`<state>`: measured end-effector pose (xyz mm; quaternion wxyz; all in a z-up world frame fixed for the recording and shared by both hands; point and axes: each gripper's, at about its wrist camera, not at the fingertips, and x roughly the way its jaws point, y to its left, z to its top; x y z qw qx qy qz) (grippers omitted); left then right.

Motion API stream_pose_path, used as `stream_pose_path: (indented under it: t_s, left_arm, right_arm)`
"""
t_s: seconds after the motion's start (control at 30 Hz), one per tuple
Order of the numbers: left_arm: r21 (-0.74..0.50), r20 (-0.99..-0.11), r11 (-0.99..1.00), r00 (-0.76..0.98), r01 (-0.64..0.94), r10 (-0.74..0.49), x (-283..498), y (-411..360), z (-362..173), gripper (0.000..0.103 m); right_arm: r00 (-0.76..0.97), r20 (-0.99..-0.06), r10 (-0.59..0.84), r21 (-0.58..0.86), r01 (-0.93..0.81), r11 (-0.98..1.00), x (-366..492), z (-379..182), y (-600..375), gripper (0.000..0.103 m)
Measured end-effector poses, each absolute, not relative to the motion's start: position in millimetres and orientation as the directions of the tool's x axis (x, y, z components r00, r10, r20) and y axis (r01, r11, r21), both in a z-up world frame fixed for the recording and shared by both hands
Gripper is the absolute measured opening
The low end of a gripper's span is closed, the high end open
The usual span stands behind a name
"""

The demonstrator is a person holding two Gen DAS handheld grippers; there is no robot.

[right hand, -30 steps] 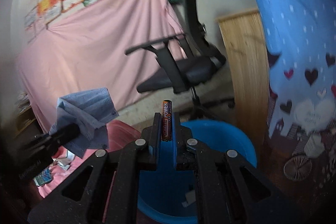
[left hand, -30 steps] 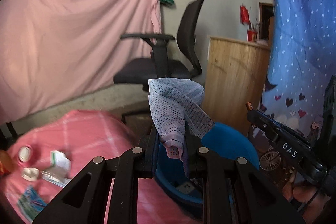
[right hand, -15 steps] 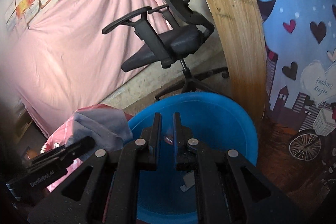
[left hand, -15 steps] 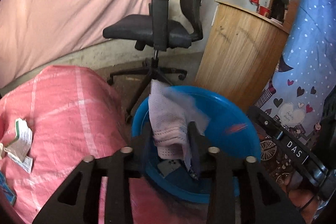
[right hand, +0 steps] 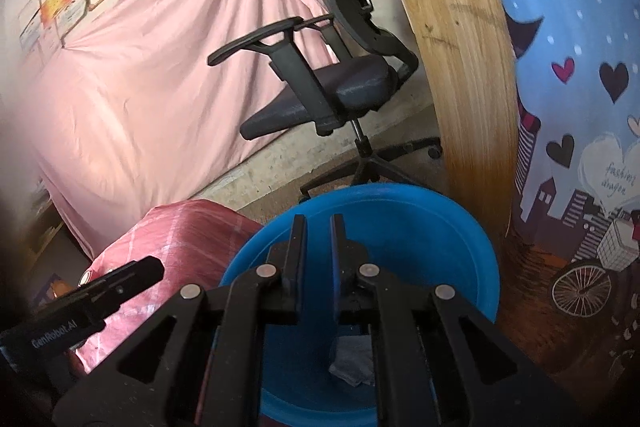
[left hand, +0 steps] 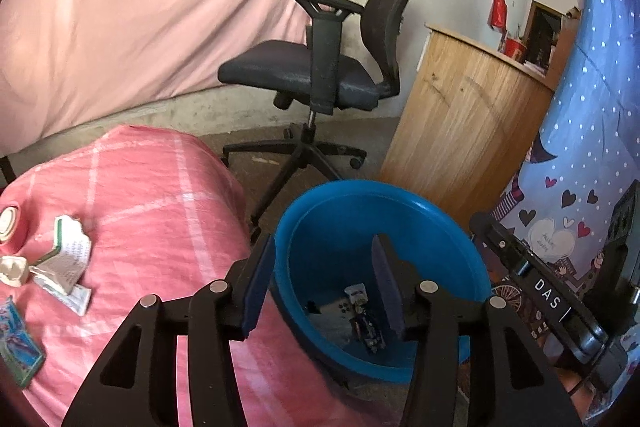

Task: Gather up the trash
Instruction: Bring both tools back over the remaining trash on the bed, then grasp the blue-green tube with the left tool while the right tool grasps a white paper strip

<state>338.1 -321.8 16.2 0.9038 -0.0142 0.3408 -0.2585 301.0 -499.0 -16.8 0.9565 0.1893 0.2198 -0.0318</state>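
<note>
Blue bin [left hand: 404, 211], pink white-checked cloth [left hand: 160, 195], black chair [left hand: 320, 67], blue white-dotted curtain [right hand: 560, 7] with hearts

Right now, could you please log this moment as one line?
left gripper: open, empty | right gripper: empty | both over bin | trash in bin

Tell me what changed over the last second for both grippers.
The left gripper has just been opening; nothing is between its fingers now, and the blue face mask lies in the blue bin. The right gripper let go of its battery, fingers now empty with a narrow gap. Both views tipped toward the bin. Chair and table litter unchanged.
</note>
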Motion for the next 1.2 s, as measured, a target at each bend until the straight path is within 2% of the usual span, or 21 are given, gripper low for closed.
stream_pose_path:
  t_s: [0.23,0.3,0.4,0.47,0.53,0.6,0.8,1.03,1.2]
  left_arm:
    - [-0.191,-0.537,0.898,0.724,0.396,-0.433,320.9,-284.9,38.7,0.045]
    - [-0.193,-0.508,0.909,0.755,0.369,-0.414,313.6,-268.1,45.4,0.054]
    - [-0.199,-0.458,0.926,0.805,0.321,-0.377,301.4,-239.3,54.8,0.058]
    - [-0.193,-0.438,0.938,0.830,0.288,-0.345,294.7,-220.9,59.6,0.060]
    - [-0.192,-0.418,0.950,0.856,0.245,-0.306,285.9,-200.2,62.9,0.067]
    - [-0.203,-0.386,0.960,0.885,0.195,-0.262,275.6,-177.9,64.9,0.080]
    - [-0.207,-0.314,0.977,0.942,0.055,-0.120,248.4,-122.6,63.2,0.098]
    - [-0.135,-0.277,0.990,0.961,-0.035,-0.004,219.0,-82.2,50.1,0.100]
    - [-0.111,-0.263,0.991,0.964,-0.069,0.038,212.5,-70.6,35.9,0.100]
  right_arm:
    - [0.928,-0.364,0.074,0.346,0.061,0.936,299.1,3.0,-477.6,0.039]
    - [0.936,-0.340,0.090,0.328,0.028,0.944,296.7,9.4,-465.9,0.043]
    - [0.942,-0.309,0.129,0.321,-0.024,0.947,293.7,17.0,-449.7,0.054]
    - [0.943,-0.287,0.166,0.313,-0.071,0.947,292.3,22.6,-434.6,0.065]
    - [0.943,-0.271,0.193,0.293,-0.110,0.950,290.5,27.4,-421.1,0.070]
    - [0.944,-0.249,0.218,0.273,-0.148,0.951,287.3,31.4,-408.6,0.076]
    - [0.944,-0.168,0.283,0.219,-0.244,0.945,277.9,41.4,-369.2,0.103]
    - [0.945,-0.093,0.313,0.111,-0.303,0.947,271.3,45.0,-328.8,0.103]
    - [0.936,-0.064,0.346,0.087,-0.340,0.936,271.5,45.7,-313.7,0.103]
